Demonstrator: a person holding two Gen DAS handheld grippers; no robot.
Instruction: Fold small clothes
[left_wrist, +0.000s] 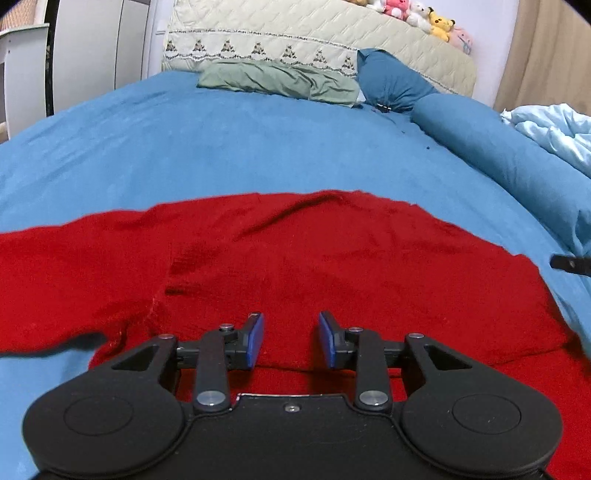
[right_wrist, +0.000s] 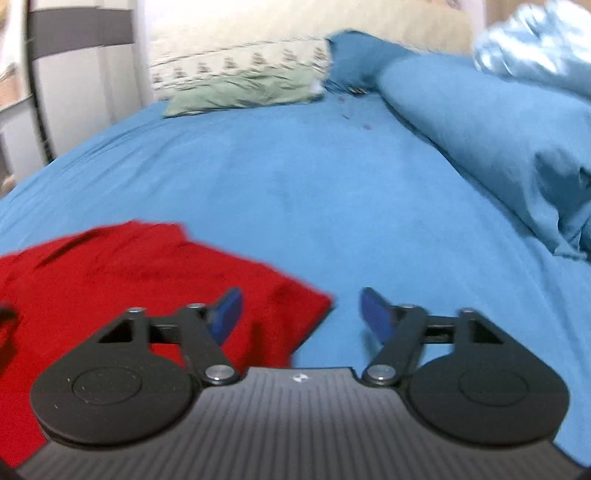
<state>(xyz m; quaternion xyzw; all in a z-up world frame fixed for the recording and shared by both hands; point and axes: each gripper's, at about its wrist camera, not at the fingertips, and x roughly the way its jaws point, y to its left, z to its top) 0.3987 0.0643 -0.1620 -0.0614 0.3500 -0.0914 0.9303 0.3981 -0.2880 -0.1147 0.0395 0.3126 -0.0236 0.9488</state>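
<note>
Left wrist view gives me the blue bed sheet (left_wrist: 258, 147) and the whole red garment (left_wrist: 295, 258) spread flat under my left gripper (left_wrist: 291, 341), whose jaws stand narrowly apart, empty, tilted down over the cloth. My blurred right wrist view shows only the garment's corner below-left of my right gripper (right_wrist: 301, 315), half spread, holding nothing.

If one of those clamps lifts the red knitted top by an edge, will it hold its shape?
Probably not. The red top lies flat with soft creases on the blue sheet, so it would likely droop. Its fuzzy knit looks grippy rather than slippery, and light.
</note>
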